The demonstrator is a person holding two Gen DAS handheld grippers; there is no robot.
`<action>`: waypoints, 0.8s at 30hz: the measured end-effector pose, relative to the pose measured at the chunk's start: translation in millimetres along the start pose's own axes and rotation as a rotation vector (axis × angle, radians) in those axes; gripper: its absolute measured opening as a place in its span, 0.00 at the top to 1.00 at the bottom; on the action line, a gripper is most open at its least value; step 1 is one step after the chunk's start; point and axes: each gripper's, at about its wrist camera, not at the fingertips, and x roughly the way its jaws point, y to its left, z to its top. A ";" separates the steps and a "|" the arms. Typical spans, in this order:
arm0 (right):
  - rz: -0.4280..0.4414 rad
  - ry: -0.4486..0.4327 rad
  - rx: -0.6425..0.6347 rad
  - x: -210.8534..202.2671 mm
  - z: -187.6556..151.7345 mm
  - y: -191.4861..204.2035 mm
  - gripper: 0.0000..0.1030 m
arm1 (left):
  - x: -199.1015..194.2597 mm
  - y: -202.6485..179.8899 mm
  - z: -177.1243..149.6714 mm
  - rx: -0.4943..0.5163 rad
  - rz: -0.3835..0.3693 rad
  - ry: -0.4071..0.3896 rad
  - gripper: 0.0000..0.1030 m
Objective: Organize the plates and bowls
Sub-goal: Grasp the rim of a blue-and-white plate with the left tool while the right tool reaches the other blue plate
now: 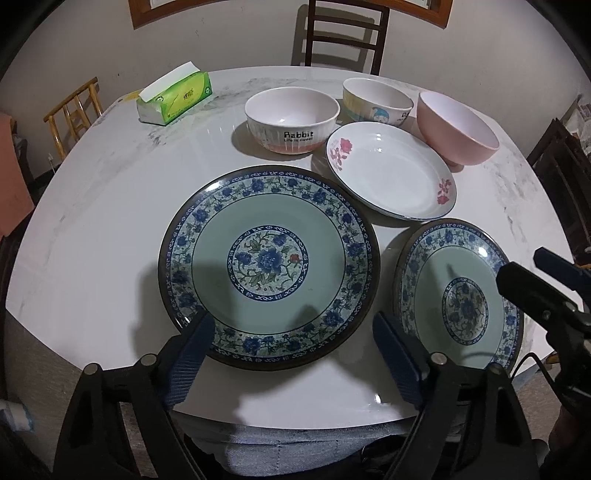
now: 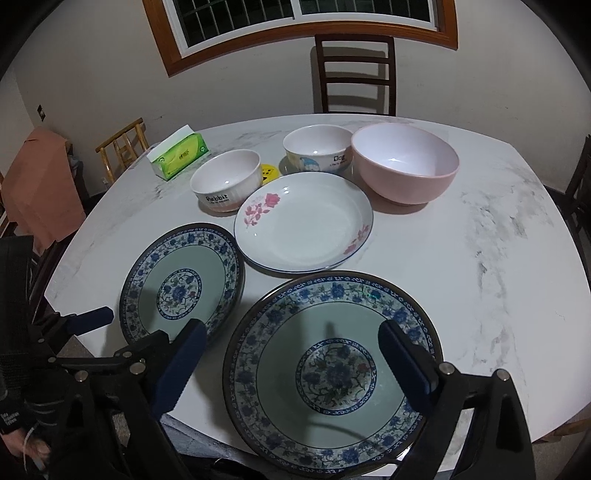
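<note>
Two blue-patterned green plates lie near the table's front edge: the left plate (image 1: 269, 266) (image 2: 181, 285) and the right plate (image 1: 460, 295) (image 2: 330, 371). Behind them lies a white rose plate (image 1: 391, 170) (image 2: 304, 223). At the back stand a "Rabbit" bowl (image 1: 291, 120) (image 2: 226, 181), a cartoon bowl (image 1: 376, 99) (image 2: 317, 147) and a pink bowl (image 1: 456, 127) (image 2: 404, 162). My left gripper (image 1: 293, 341) is open and empty over the left plate's near rim. My right gripper (image 2: 291, 349) is open and empty over the right plate.
A green tissue pack (image 1: 173, 98) (image 2: 181, 155) sits at the back left of the white marble table (image 1: 92, 221). A yellow disc (image 2: 269, 172) lies between the bowls. A dark chair (image 1: 345, 33) stands behind the table, a wooden chair (image 1: 72, 110) at the left.
</note>
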 end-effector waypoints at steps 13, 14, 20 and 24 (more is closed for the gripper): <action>0.223 0.065 -0.014 21.4 18.1 6.5 0.47 | -0.5 59.3 13.8 -0.151 -0.095 0.023 0.47; 0.251 0.077 -0.008 25.2 20.2 7.1 0.52 | 0.2 66.0 15.3 -0.172 -0.112 0.029 0.49; 0.303 0.141 0.002 48.5 32.2 13.5 0.58 | 3.4 98.2 22.3 -0.261 -0.190 0.039 0.58; 0.340 0.193 0.030 68.0 39.1 14.8 0.63 | 9.5 118.3 26.2 -0.316 -0.227 0.045 0.58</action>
